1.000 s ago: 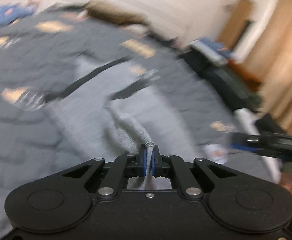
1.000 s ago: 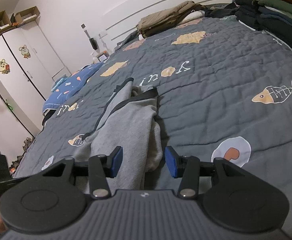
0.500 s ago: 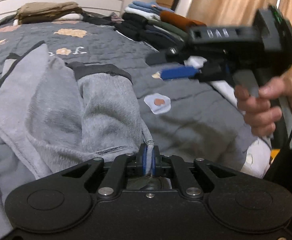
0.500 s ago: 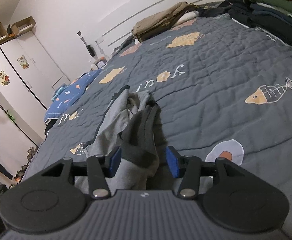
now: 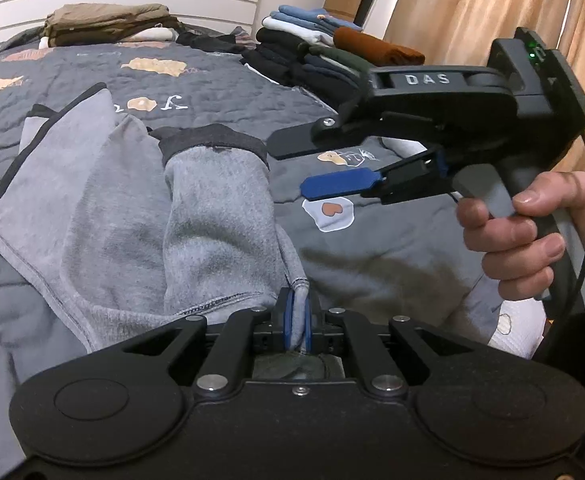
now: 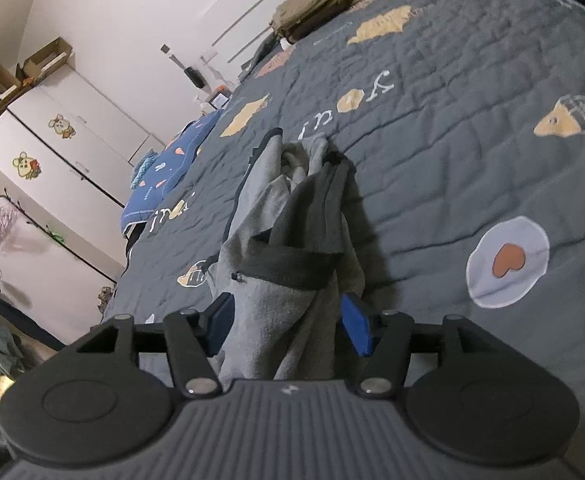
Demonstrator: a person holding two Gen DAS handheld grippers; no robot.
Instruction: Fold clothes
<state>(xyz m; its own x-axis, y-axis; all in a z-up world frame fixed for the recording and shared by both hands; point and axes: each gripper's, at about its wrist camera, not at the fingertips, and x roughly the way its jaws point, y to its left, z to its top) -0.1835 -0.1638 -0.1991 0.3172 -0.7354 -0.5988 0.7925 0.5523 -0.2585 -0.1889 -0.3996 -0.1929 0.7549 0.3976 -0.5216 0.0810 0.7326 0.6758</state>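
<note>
We had the left gripper clamped on the grey garment hem. The right gripper fingers had just been widening, garment bunched between them on the bed. Tugging now risked undoing the fold.

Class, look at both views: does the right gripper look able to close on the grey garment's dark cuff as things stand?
Probably yes. The right gripper is open, its jaws just widened, with the grey garment hanging between them and the dark cuff just ahead, nothing blocking.
</note>
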